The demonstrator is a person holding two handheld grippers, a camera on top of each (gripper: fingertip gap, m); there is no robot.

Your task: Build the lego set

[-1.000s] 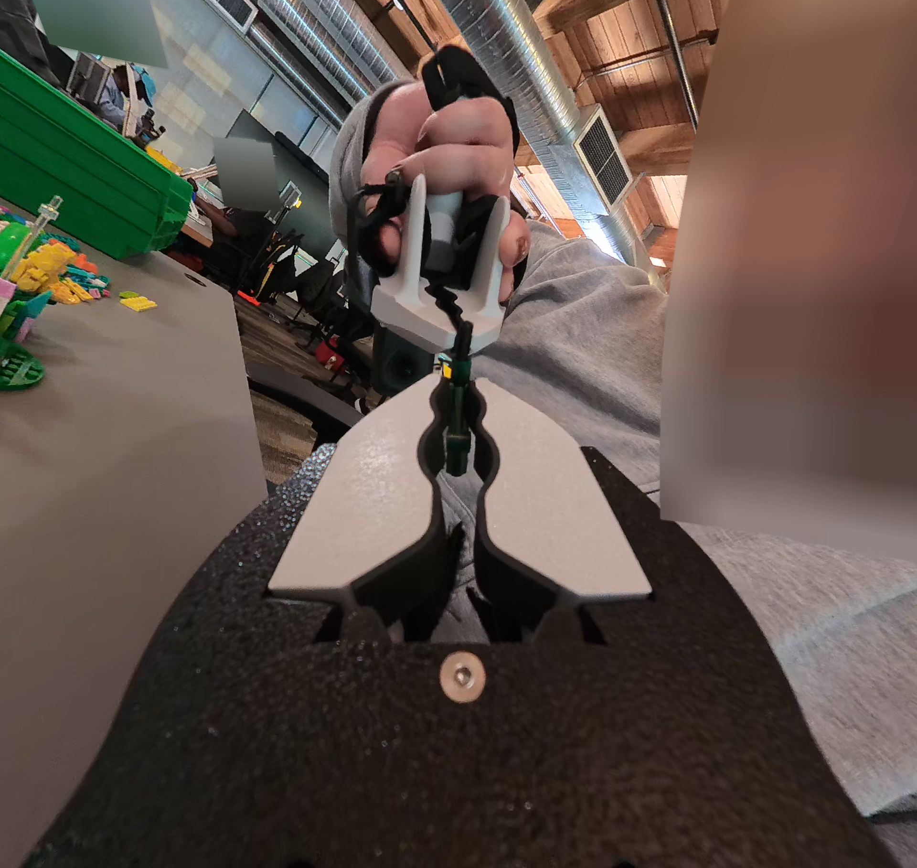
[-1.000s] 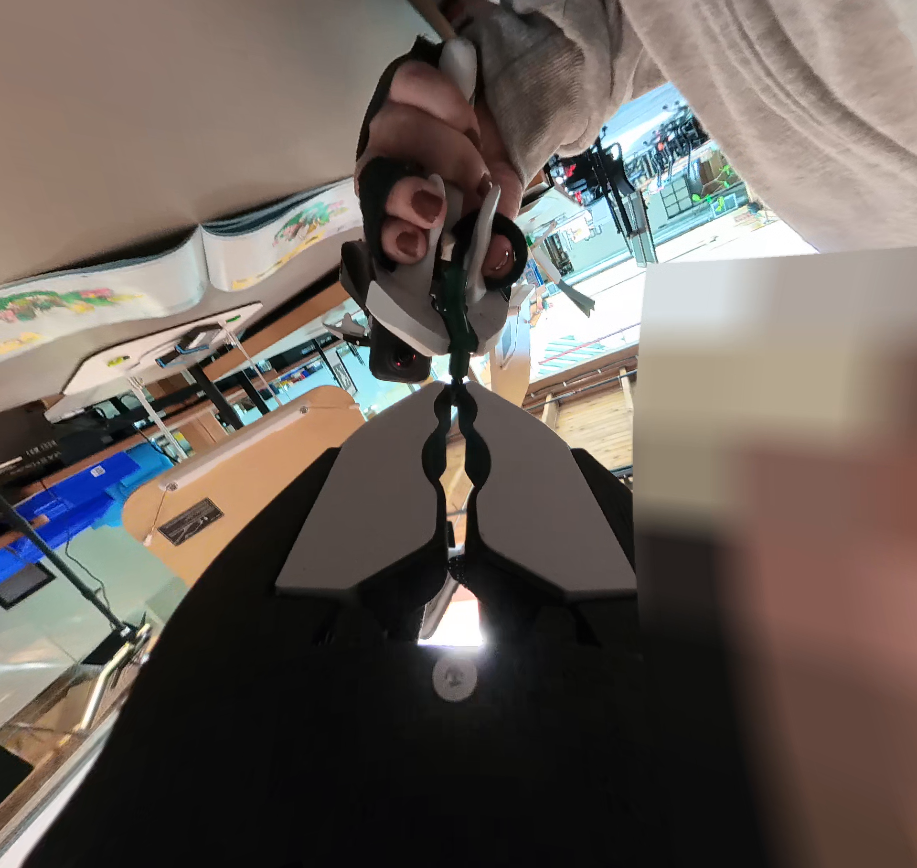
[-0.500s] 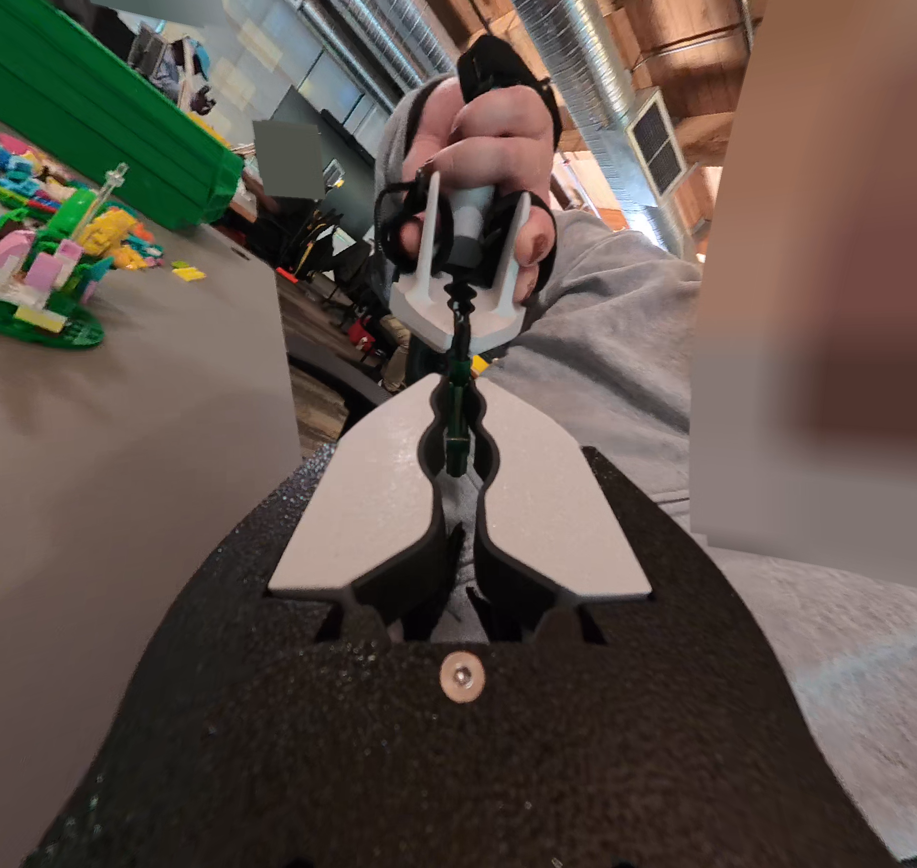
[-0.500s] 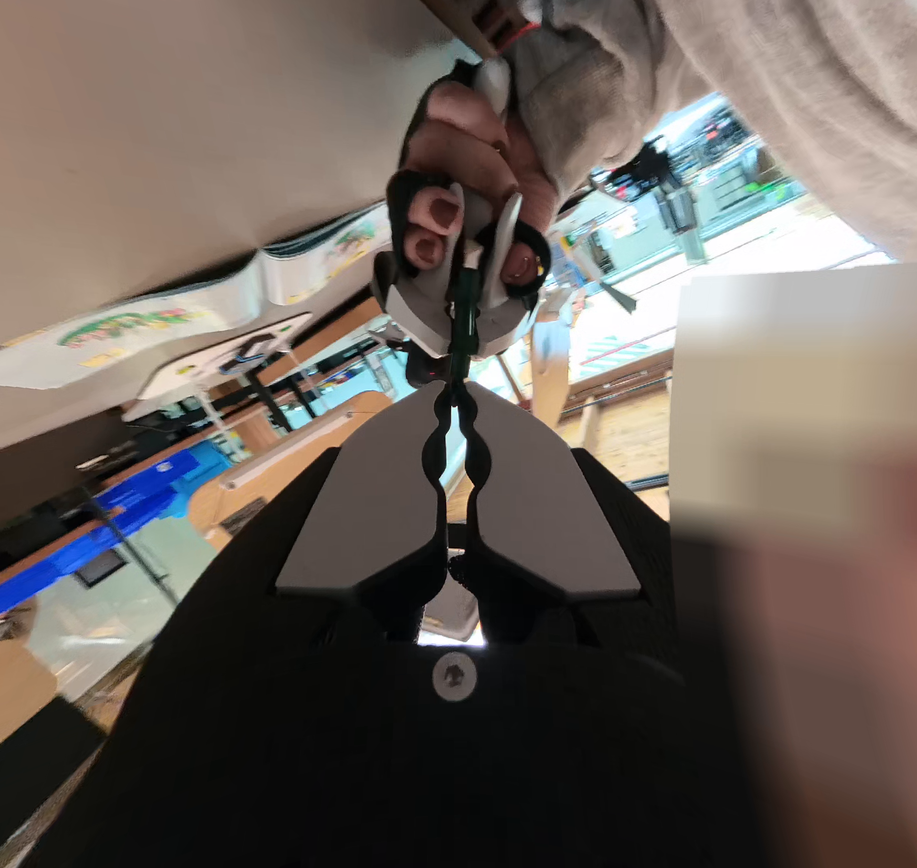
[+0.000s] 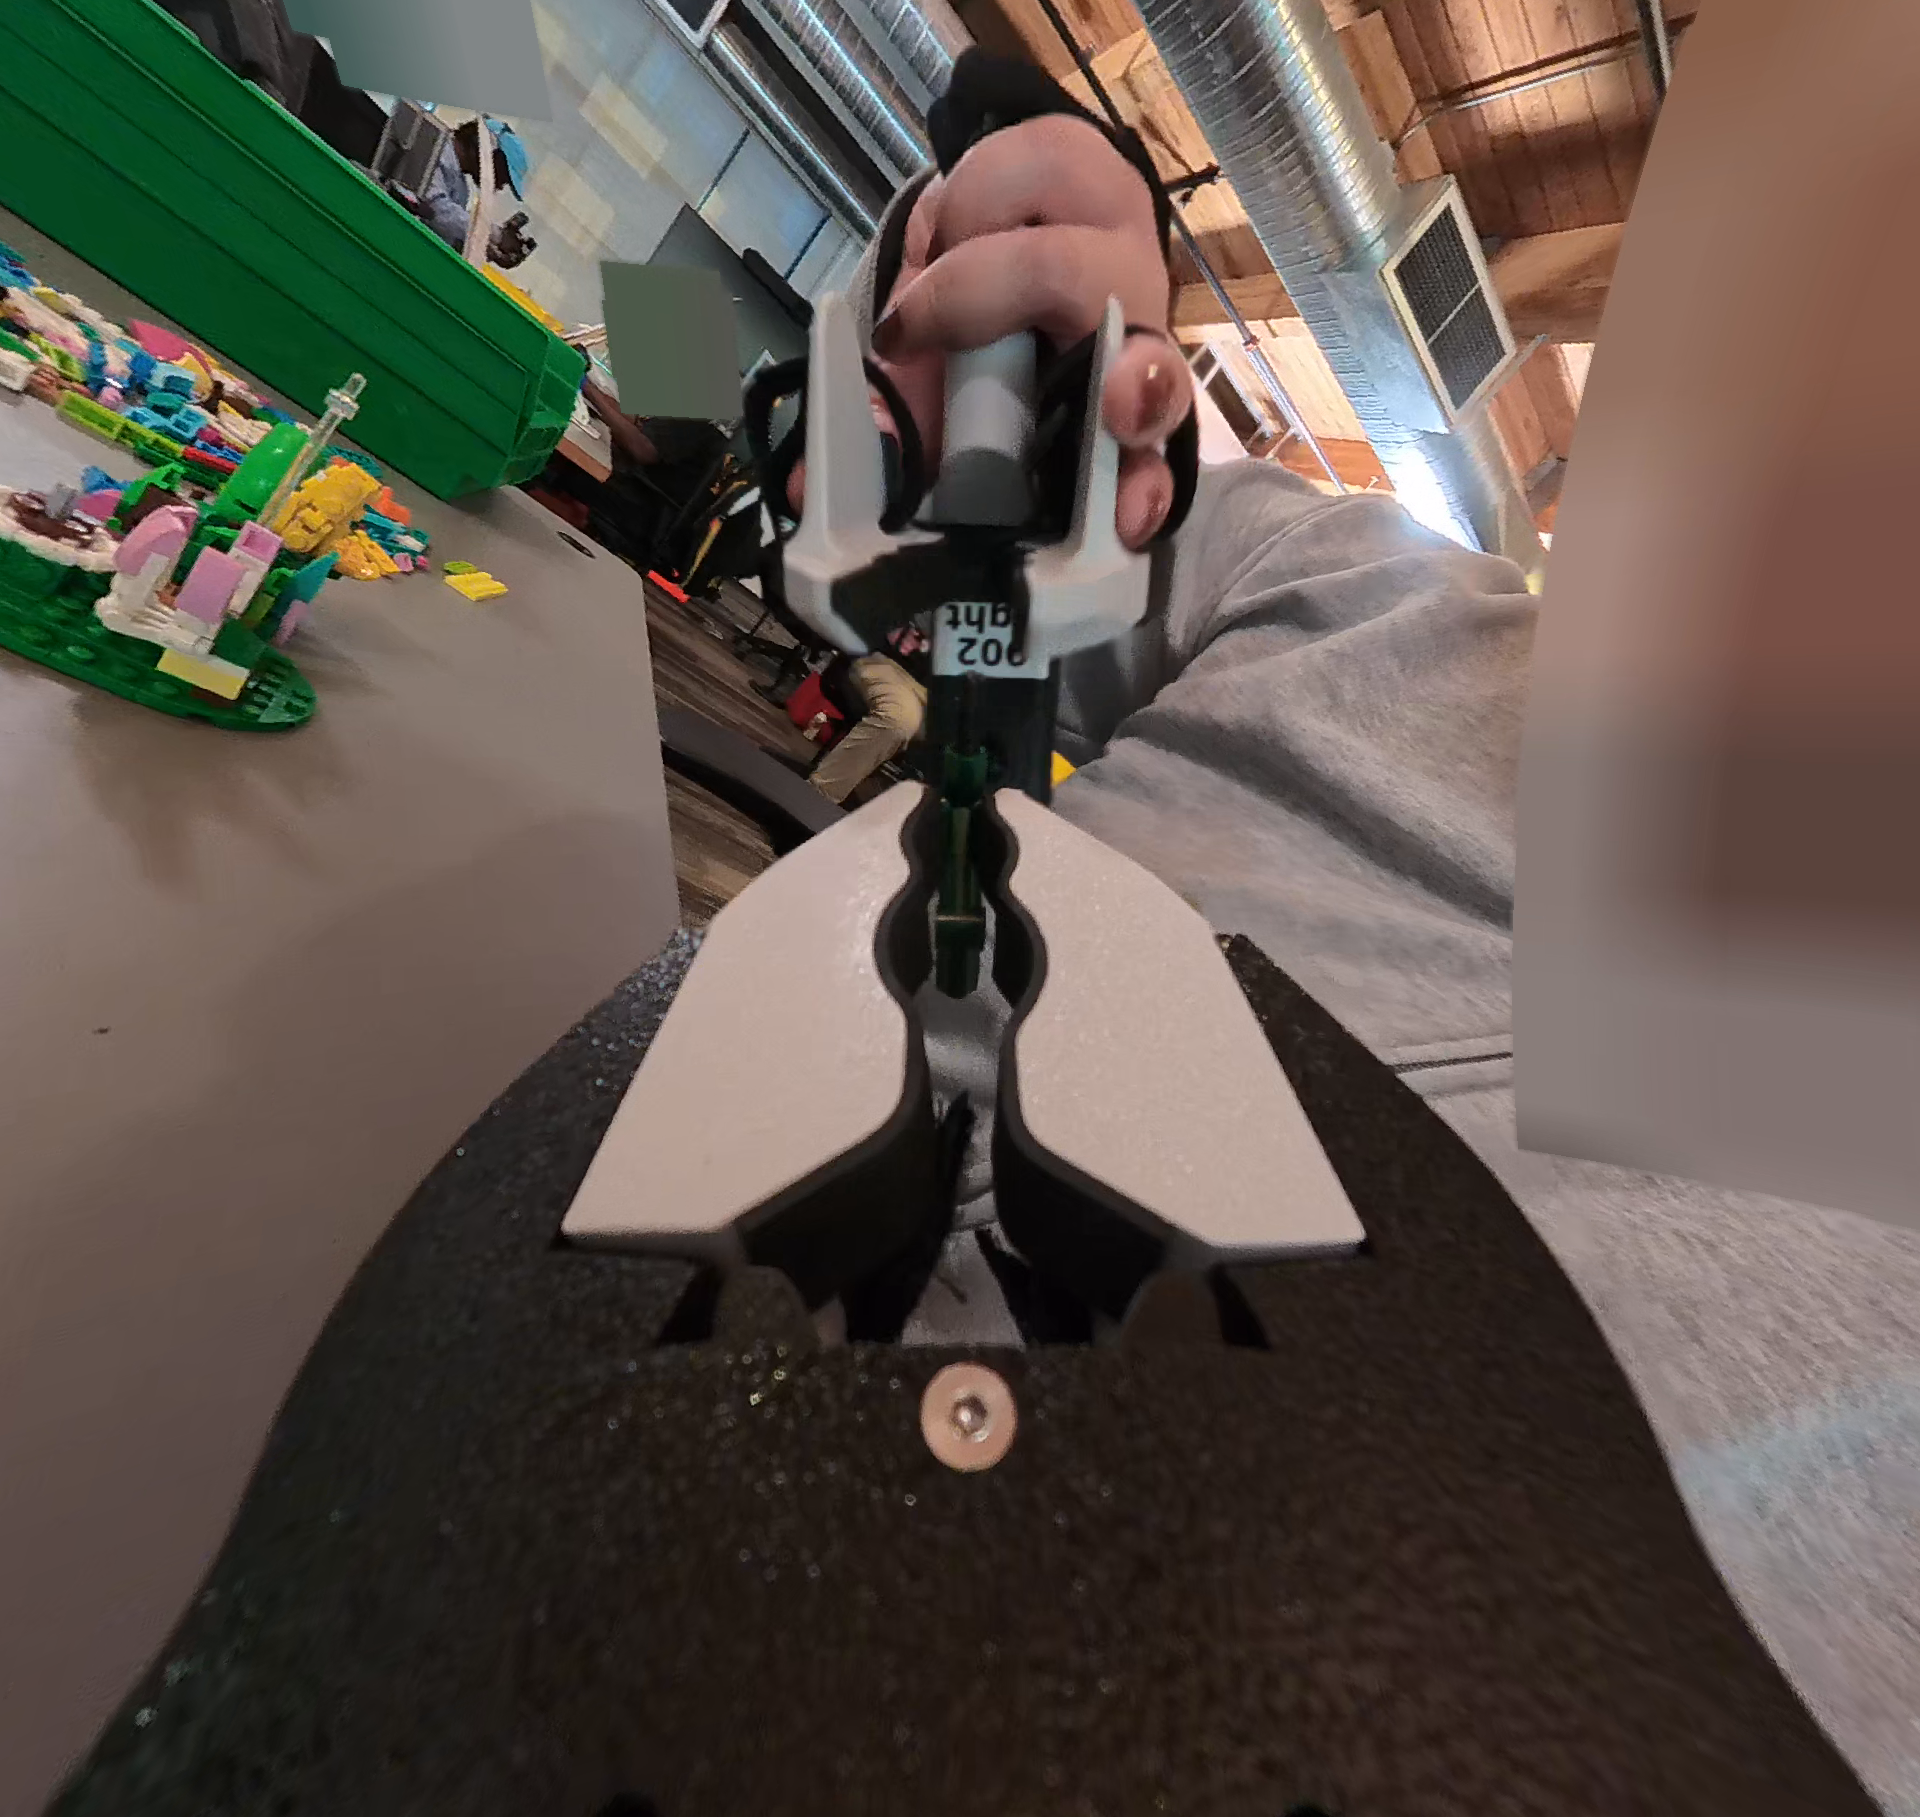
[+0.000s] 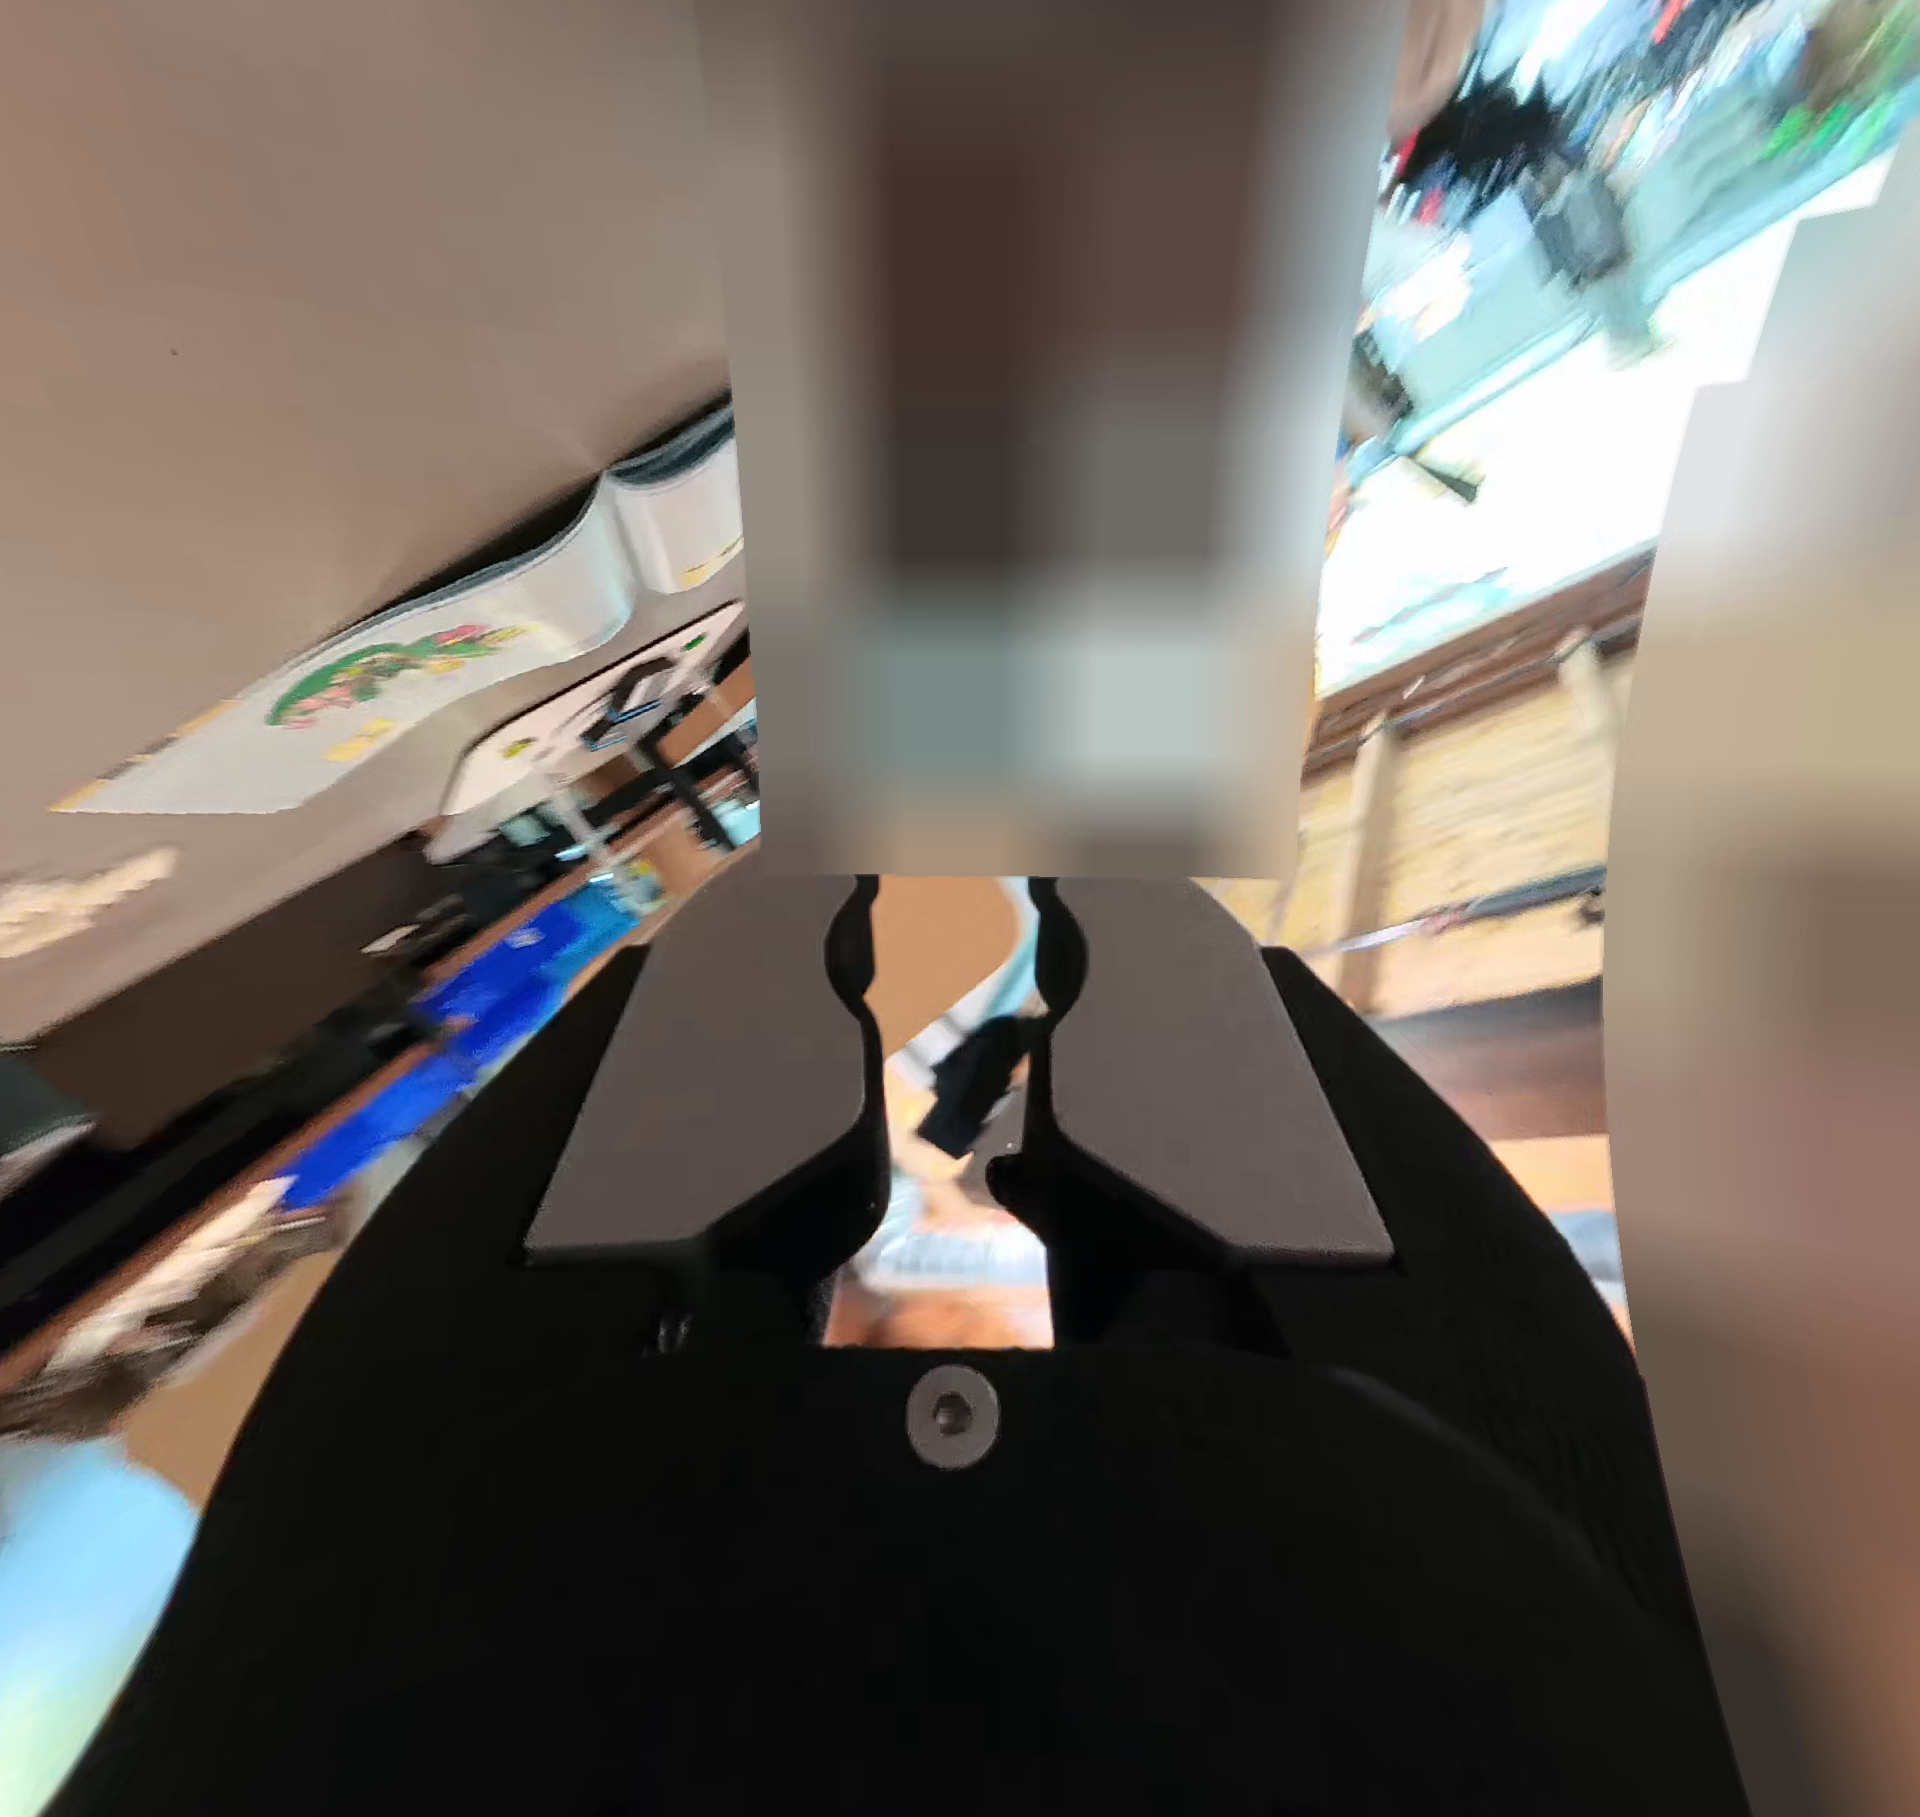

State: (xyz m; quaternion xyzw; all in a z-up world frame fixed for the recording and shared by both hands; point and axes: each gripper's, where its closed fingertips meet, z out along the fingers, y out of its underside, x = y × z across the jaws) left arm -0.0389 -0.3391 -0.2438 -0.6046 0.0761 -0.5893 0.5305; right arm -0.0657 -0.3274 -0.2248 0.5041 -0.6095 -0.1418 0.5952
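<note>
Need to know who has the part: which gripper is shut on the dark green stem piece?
The left gripper pinches the dark green stem piece; the right gripper is open.

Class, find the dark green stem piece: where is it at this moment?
In the left wrist view, the stem piece sits centre frame, clamped between the left gripper fingertips, off the table, right of the green build.

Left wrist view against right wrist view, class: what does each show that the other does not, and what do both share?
Only the left wrist view shows the left gripper shut on a dark green lego piece, the half-built lego model and the green bin. Only the right wrist view shows the right gripper open on nothing, and an instruction booklet. Both show the grey table.
</note>
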